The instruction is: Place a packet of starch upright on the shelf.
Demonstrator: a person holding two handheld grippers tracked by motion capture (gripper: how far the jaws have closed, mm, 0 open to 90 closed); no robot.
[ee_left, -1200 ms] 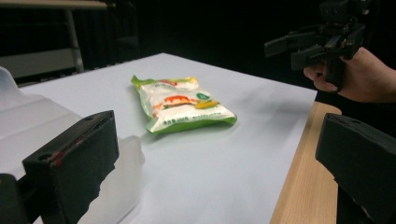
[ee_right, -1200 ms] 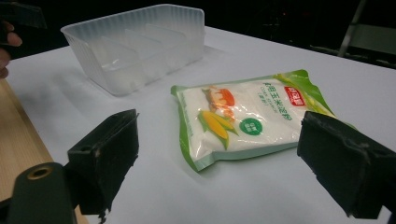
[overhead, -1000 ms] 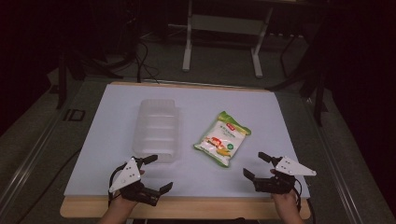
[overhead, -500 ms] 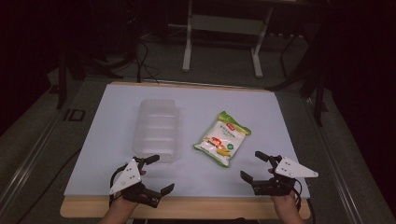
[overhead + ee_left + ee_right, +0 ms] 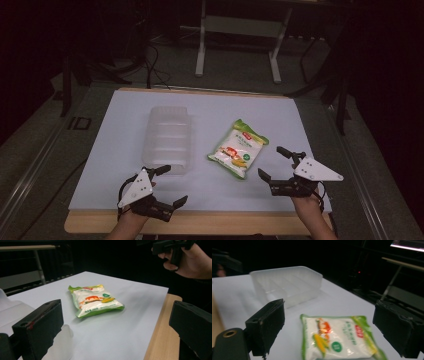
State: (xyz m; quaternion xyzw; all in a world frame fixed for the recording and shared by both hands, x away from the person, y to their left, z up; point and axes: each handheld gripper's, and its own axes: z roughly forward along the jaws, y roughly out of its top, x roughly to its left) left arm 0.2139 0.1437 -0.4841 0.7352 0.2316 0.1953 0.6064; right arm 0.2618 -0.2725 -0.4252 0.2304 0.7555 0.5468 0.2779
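Observation:
A green-and-white snack bag [image 5: 237, 149] lies flat on the white table sheet [image 5: 210, 107], right of centre. It also shows as the bag [image 5: 94, 302] in the left gripper view and the bag [image 5: 339, 338] close in the right gripper view. A clear plastic tray [image 5: 167, 138] stands left of the bag, seen again as the tray [image 5: 287, 283]. My left gripper [image 5: 173, 186] is open near the front edge, just below the tray. My right gripper [image 5: 274, 162] is open just right of the bag, jaws wide and pointing at it, holding nothing.
The wooden table edge [image 5: 200, 222] runs along the front. Dark floor, cables and a metal stand [image 5: 237, 30] lie beyond the far edge. The person's right hand [image 5: 191, 261] and its gripper appear in the left gripper view's upper right.
Both grippers have opened their jaws a little wider and shifted slightly. The bag and tray have not moved.

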